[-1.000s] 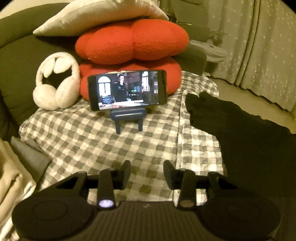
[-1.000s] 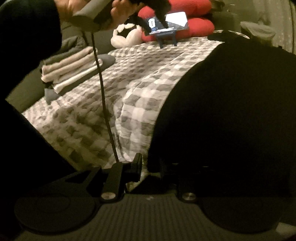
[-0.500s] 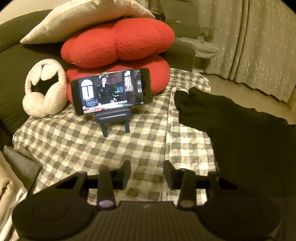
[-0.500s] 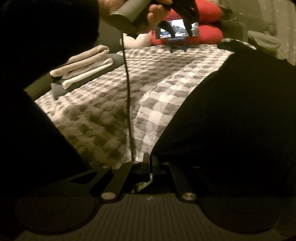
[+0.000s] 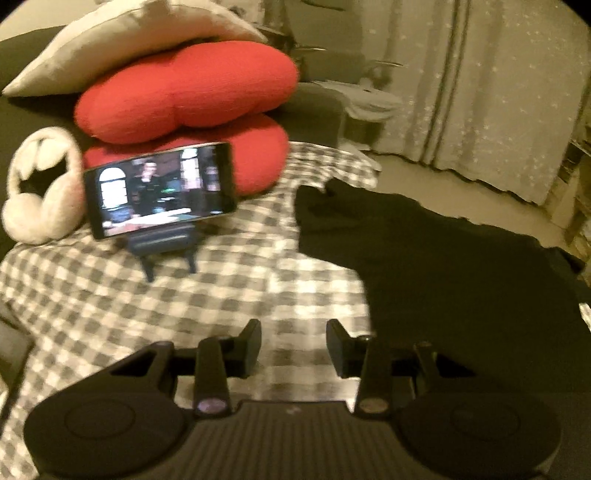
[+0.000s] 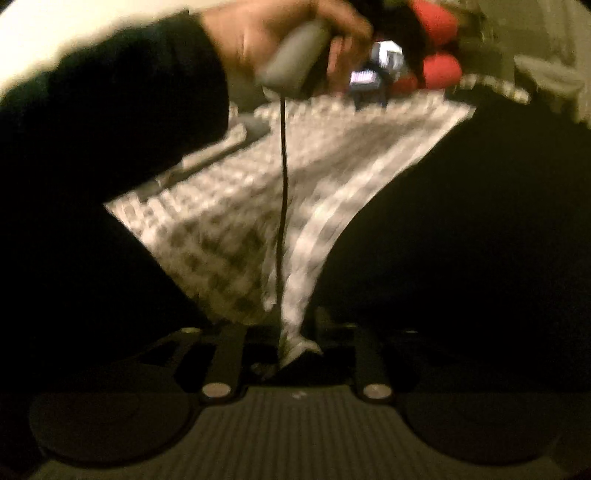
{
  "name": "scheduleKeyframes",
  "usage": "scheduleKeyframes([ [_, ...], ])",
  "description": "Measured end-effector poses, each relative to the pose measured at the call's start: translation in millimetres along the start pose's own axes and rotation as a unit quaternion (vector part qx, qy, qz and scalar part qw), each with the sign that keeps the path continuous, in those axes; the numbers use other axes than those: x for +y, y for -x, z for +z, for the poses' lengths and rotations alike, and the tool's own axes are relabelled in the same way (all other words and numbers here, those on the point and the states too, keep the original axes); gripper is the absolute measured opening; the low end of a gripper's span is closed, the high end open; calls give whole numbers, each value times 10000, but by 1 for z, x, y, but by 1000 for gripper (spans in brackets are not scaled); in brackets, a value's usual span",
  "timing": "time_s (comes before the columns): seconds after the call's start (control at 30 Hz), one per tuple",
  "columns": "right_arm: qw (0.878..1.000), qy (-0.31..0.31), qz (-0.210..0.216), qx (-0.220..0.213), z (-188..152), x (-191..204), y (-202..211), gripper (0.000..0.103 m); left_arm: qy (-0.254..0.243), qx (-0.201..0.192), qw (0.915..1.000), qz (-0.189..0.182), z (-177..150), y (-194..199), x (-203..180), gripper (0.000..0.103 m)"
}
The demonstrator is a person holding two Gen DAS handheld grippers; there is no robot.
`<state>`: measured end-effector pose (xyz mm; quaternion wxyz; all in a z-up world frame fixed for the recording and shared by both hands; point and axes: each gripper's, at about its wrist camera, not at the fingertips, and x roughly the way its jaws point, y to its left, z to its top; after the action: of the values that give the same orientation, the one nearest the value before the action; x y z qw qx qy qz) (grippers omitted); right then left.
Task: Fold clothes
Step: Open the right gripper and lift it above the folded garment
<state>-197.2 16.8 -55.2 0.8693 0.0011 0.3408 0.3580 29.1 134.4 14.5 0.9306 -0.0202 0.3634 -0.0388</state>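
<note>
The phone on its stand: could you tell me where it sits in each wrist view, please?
Left wrist view: phone, left of centre, in front of the red cushions.
Right wrist view: phone, blurred, top centre, beside the hand.
Shared landmark: the red cushions, directly behind it in both.

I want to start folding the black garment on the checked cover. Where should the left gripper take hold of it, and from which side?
Probably at the black garment's near left edge, beside the left gripper. It lies flat on the checked cover, so come low from the left and slide one of the fingers under the hem.
</note>
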Motion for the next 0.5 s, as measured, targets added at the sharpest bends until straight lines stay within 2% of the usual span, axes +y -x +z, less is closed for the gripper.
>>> scheduleKeyframes([
  [0.07, 9998, 7, -159, -142, 10, -16, 21, 33, -51, 62, 10000, -25, -4, -1, -14, 39],
  [0.17, 9957, -199, -881, -216, 30, -59, 50, 40, -69, 173, 9997, -179, -13, -6, -31, 39],
  [0.3, 9767, -751, -2000, -204, 59, -148, 86, 41, -86, 446, 9990, 46, -24, -23, -45, 38],
  [0.4, 9696, -948, -2257, -65, 79, -208, 100, 42, -135, 493, 9986, 162, -27, -32, -47, 36],
  [0.5, 9752, -824, -2024, 352, 90, -254, 90, 42, -103, 519, 9984, 209, -28, -38, -48, 25],
])
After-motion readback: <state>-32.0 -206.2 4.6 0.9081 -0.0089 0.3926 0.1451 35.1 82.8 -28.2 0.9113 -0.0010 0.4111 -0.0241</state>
